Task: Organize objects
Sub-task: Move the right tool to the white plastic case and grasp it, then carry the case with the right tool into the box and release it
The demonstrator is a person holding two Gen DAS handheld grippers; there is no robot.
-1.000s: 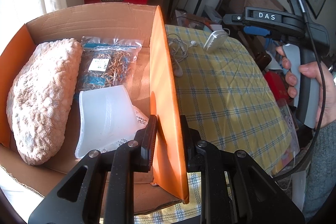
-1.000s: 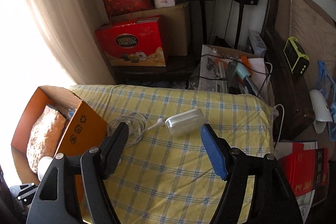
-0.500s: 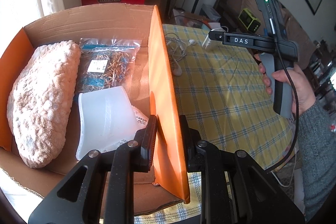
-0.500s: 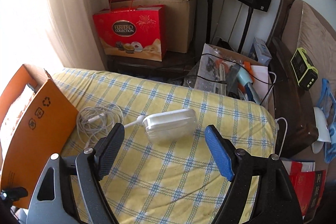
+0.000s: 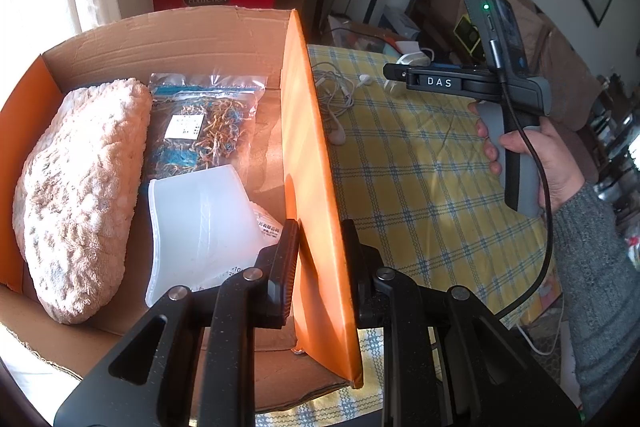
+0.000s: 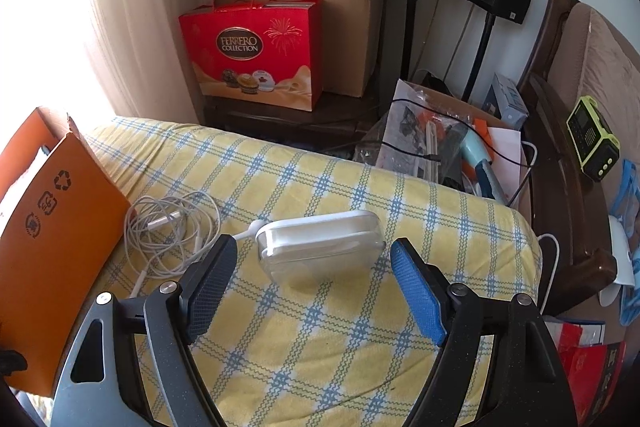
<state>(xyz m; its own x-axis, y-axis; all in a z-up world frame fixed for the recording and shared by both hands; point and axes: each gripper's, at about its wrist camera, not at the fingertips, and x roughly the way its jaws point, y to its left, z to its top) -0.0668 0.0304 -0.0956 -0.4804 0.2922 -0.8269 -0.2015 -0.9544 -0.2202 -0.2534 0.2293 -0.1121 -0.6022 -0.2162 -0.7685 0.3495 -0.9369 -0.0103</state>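
Your left gripper (image 5: 320,247) fingers pinch the orange box wall (image 5: 308,155); your right gripper (image 6: 312,283) fingers gape wide, empty, just before the white case (image 6: 320,241) beside that box.

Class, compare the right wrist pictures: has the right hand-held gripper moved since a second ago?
Yes. The right hand-held gripper has come forward toward the white case; the case on the checked cloth now looms larger, lying between the open fingers.

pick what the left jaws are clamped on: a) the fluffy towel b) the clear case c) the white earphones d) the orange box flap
d: in the left wrist view the left gripper is shut on the upright orange box flap, one finger either side of it.
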